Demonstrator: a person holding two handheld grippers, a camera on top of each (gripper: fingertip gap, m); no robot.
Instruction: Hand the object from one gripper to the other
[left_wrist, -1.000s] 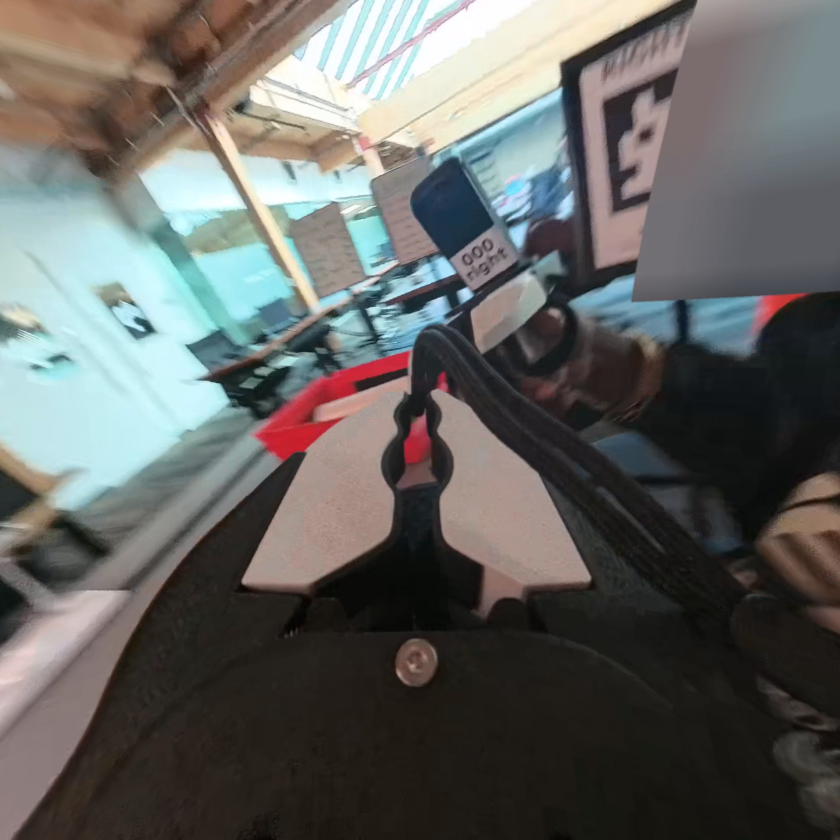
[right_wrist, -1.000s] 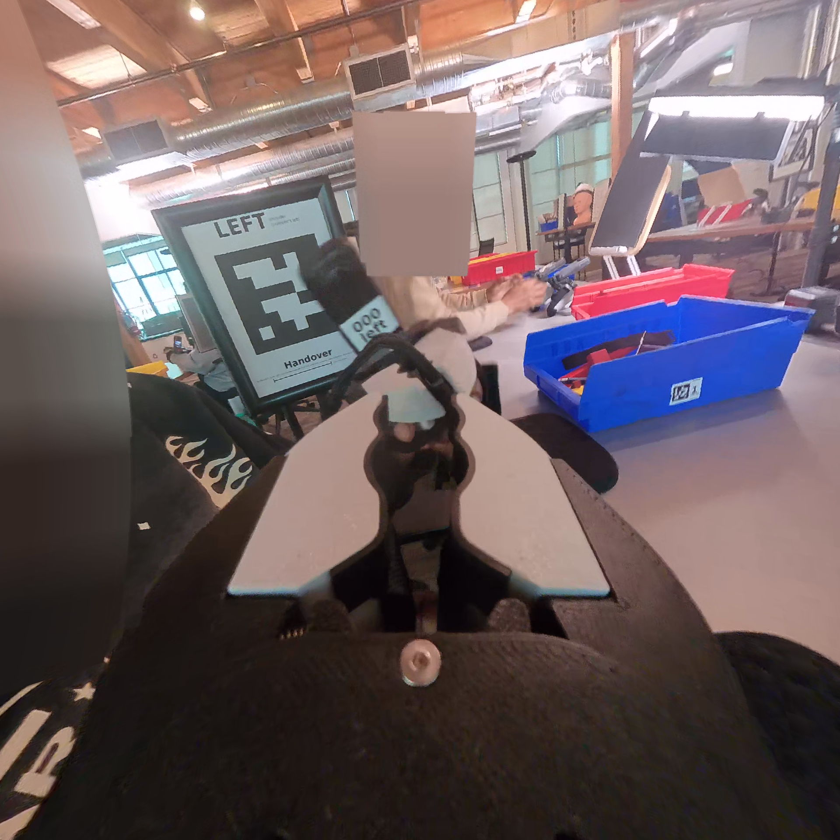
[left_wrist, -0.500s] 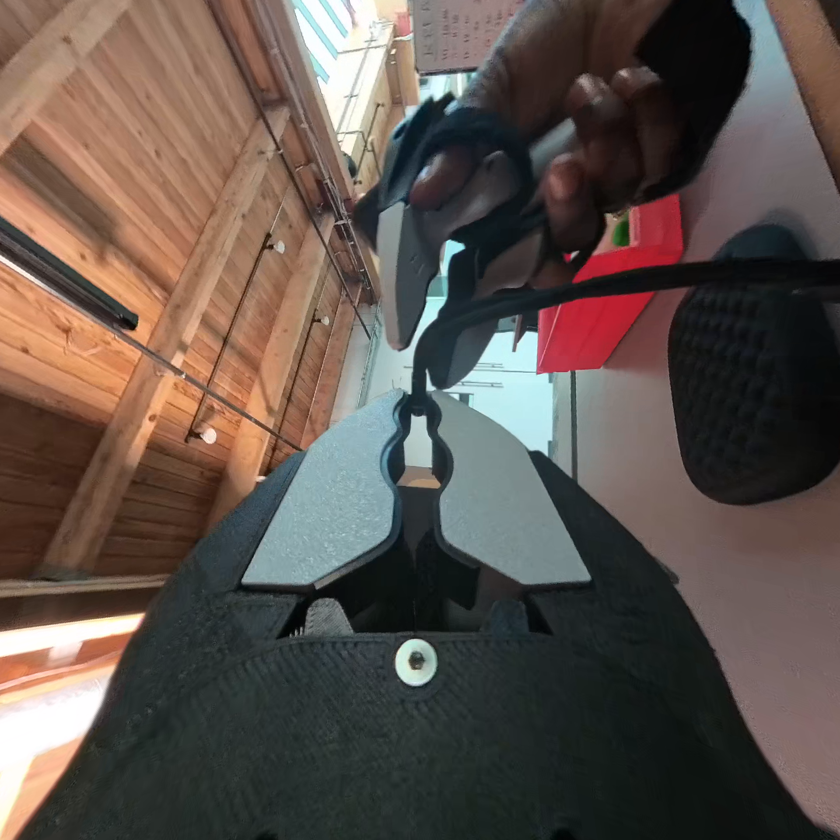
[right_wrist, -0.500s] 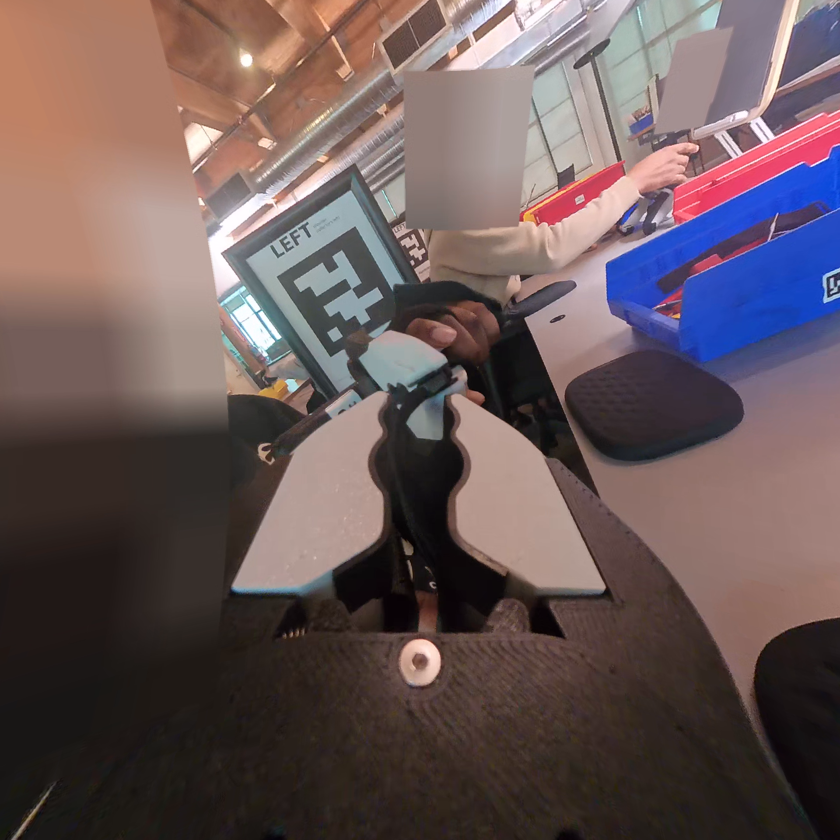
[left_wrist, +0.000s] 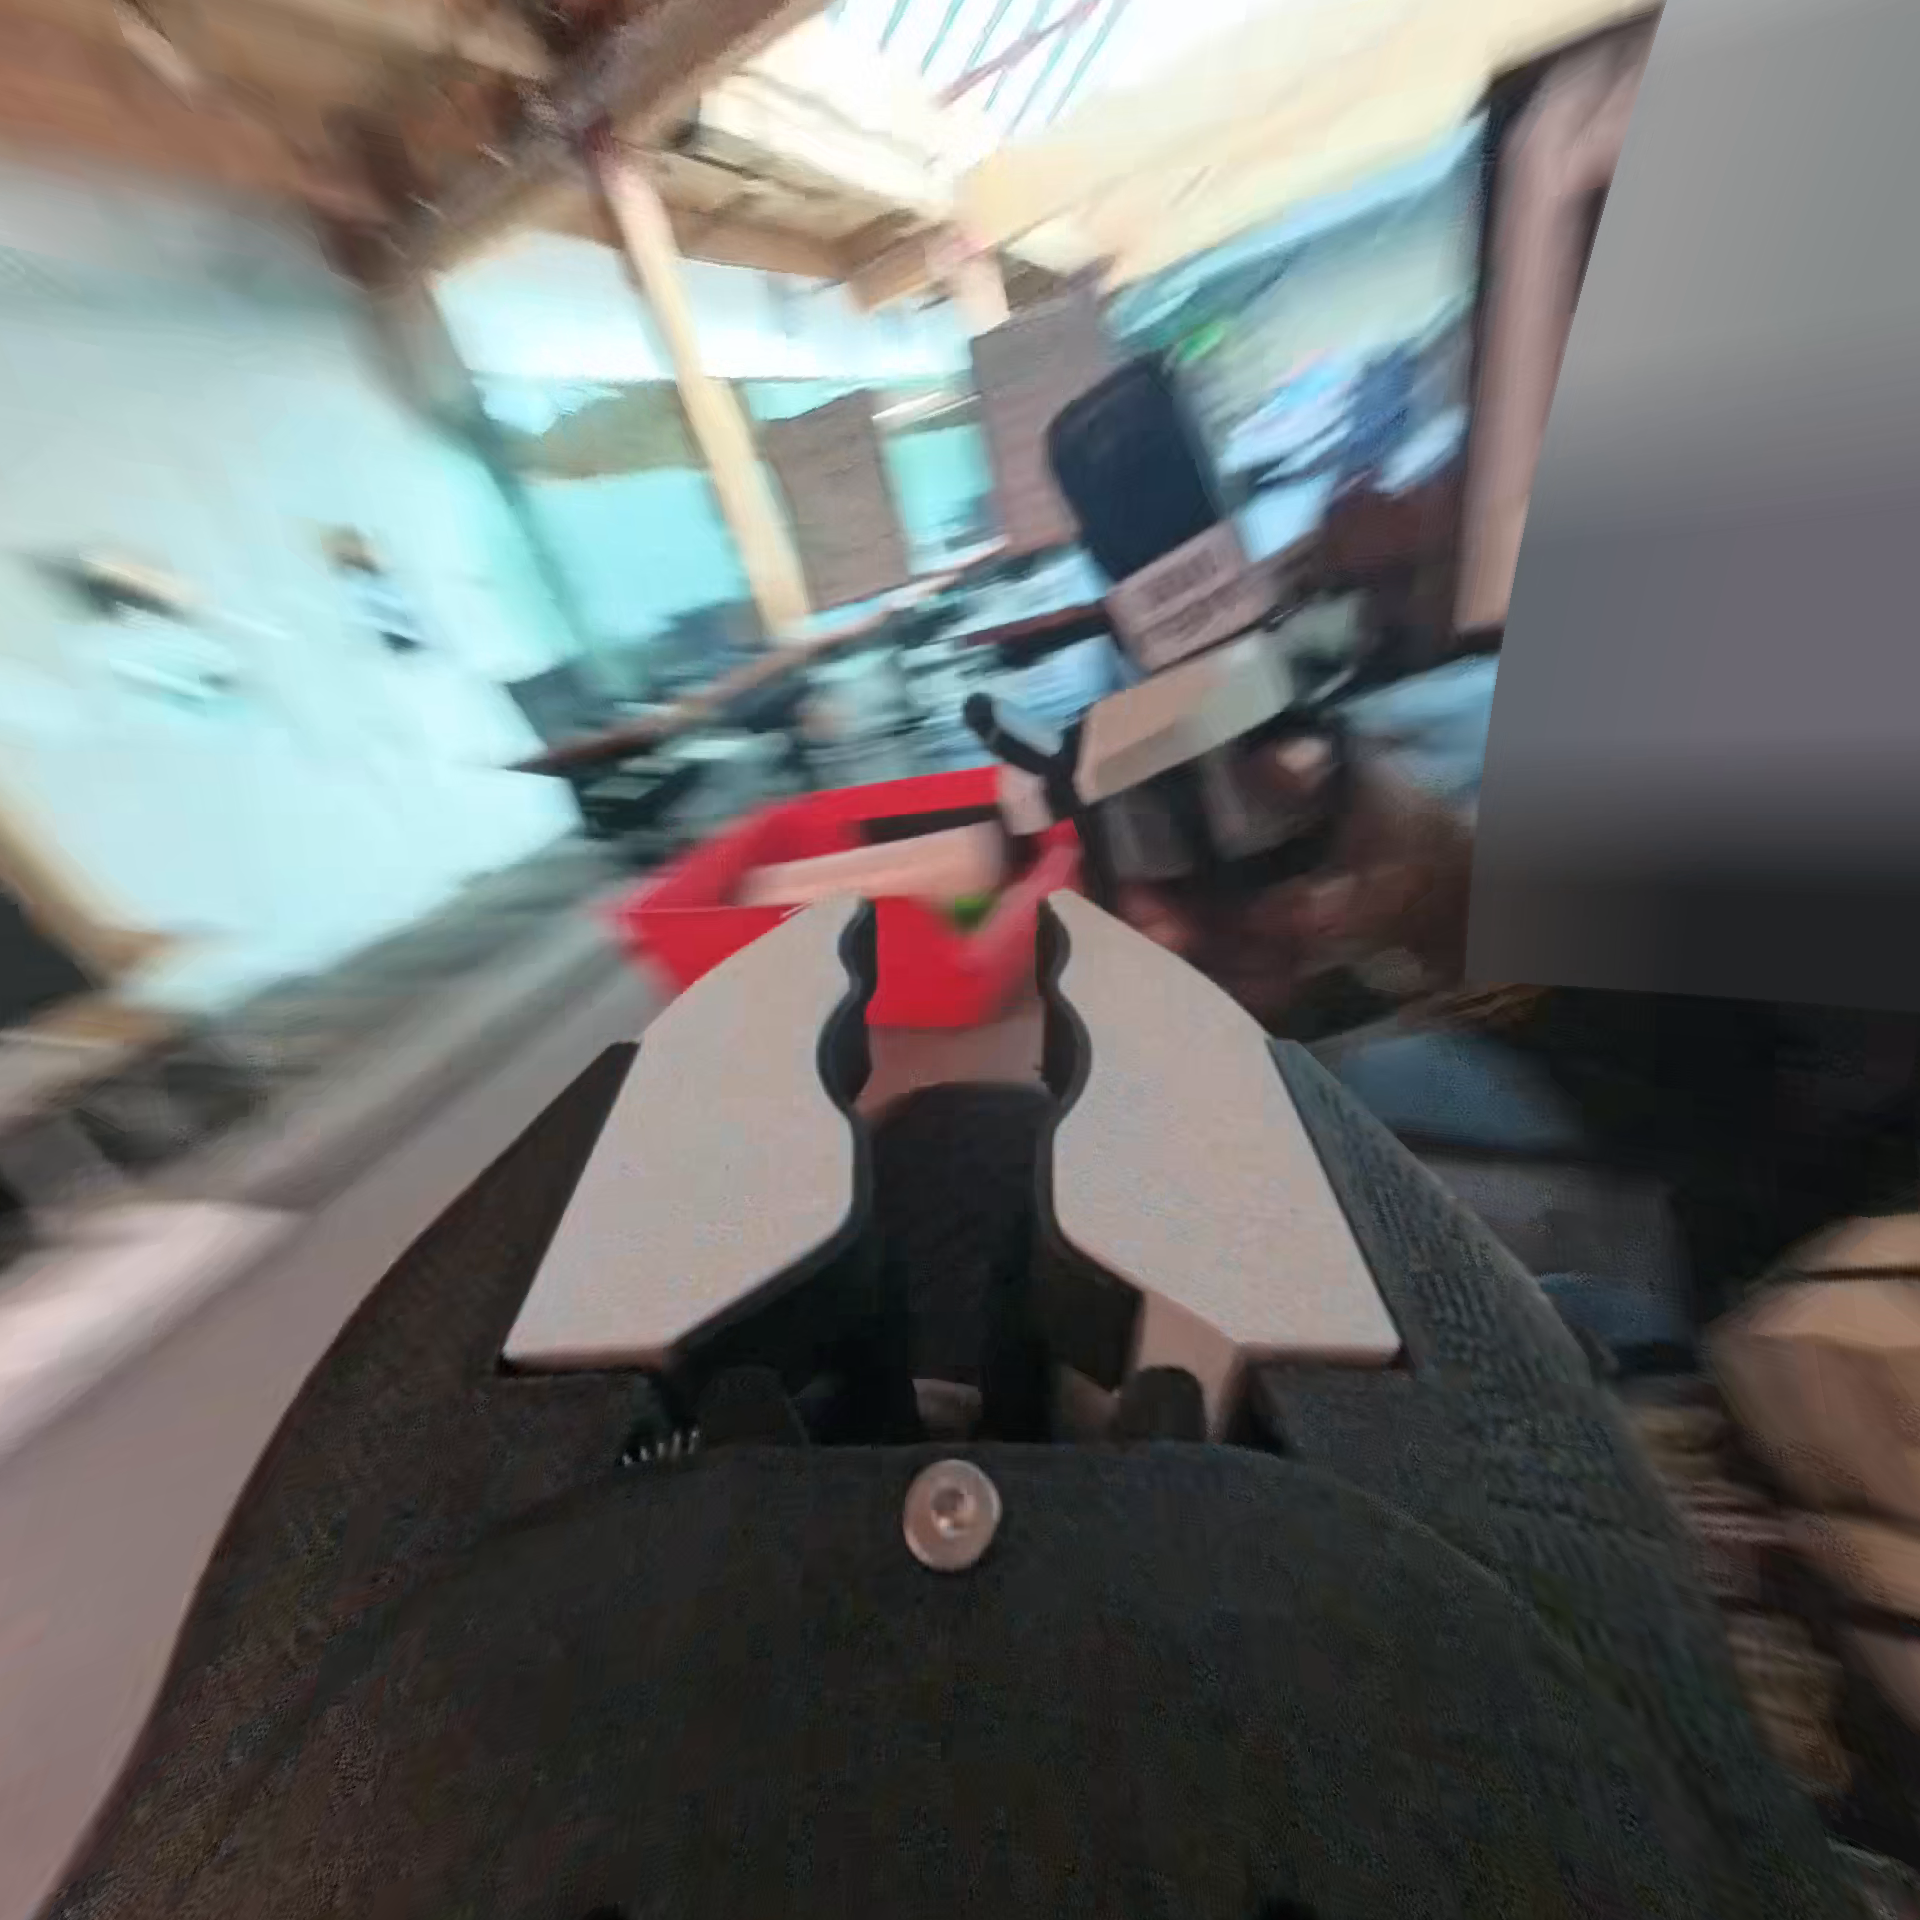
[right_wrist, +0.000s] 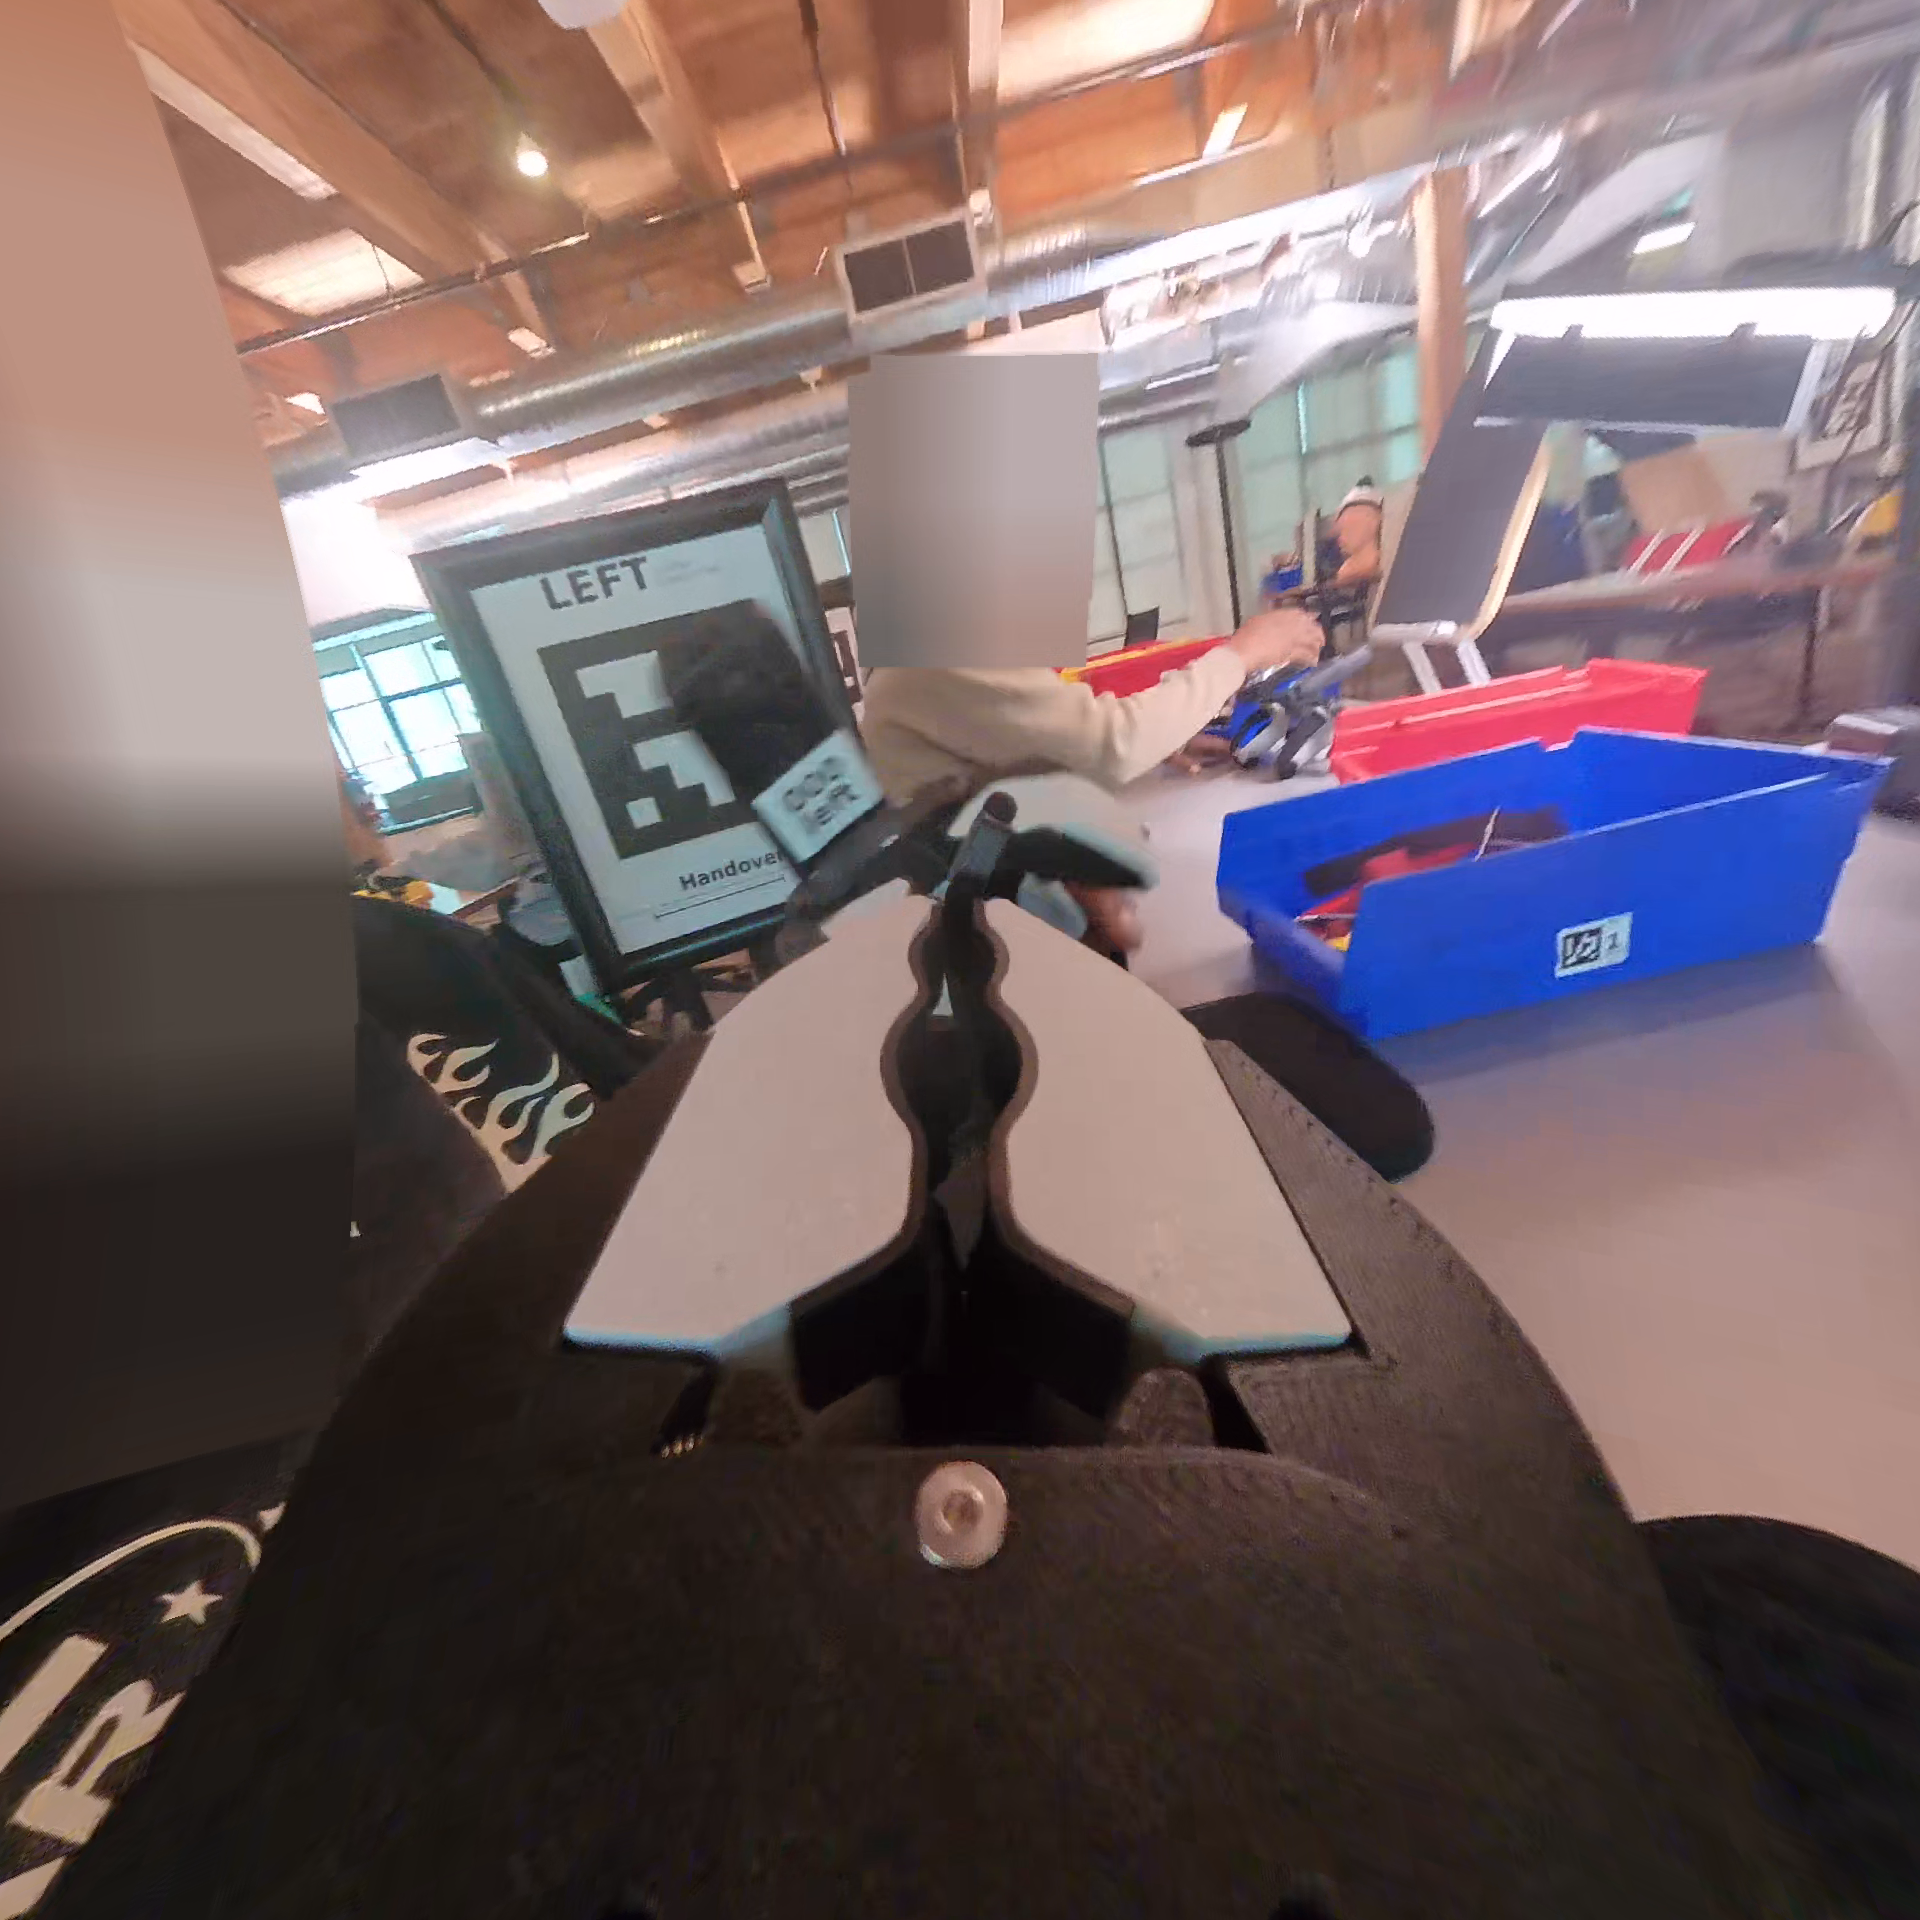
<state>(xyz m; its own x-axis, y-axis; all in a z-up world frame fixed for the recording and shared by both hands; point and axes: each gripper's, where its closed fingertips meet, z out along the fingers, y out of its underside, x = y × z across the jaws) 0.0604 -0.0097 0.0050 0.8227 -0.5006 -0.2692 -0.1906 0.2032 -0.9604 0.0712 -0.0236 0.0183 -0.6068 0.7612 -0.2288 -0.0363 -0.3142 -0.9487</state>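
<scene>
Thin black cord (right_wrist: 961, 961) sits pinched between closed grey fingers of right gripper (right_wrist: 958, 914). Left gripper (left_wrist: 951, 925) open, empty, fingers apart, red plastic bin (left_wrist: 914, 966) behind.

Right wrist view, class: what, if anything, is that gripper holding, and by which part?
The right gripper is shut on a thin black strap, pinched at its fingertips; which part of the object this is cannot be told. The left gripper is open and empty.

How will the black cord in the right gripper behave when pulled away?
Probably floppy: the black cord curves between the fingers of the right gripper. Likely light, since it looks thin. It might slip, pinched only near the tips.
</scene>
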